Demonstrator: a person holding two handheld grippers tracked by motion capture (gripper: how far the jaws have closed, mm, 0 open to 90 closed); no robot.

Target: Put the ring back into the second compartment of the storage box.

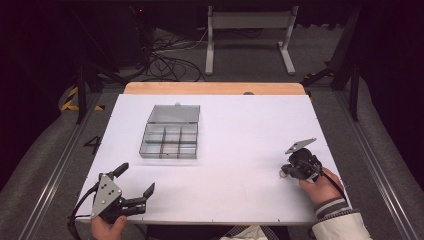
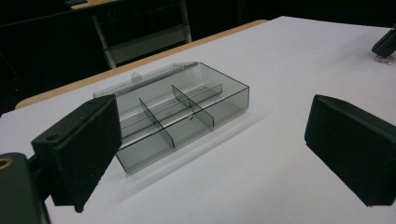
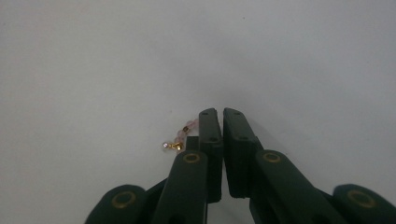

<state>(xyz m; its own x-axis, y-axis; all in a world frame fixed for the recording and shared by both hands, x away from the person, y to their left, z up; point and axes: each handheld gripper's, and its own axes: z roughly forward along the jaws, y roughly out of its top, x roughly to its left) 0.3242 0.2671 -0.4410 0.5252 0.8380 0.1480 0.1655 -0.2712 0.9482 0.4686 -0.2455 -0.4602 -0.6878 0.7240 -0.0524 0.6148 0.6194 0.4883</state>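
A smoky clear compartment box lies on the white table left of centre, its lid folded open behind it. In the left gripper view the box sits just ahead of my left gripper, whose jaws stand wide apart with nothing between them. That left gripper rests near the front left edge. My right gripper points down at the table's right side. Its jaws are pressed together on a small string of pink beads with a gold end, which sticks out to the left.
A wooden strip runs along the table's far edge. Beyond it are a grey metal stand and loose cables on the floor. A metal rail borders the table's left side. A pale sleeve enters at bottom right.
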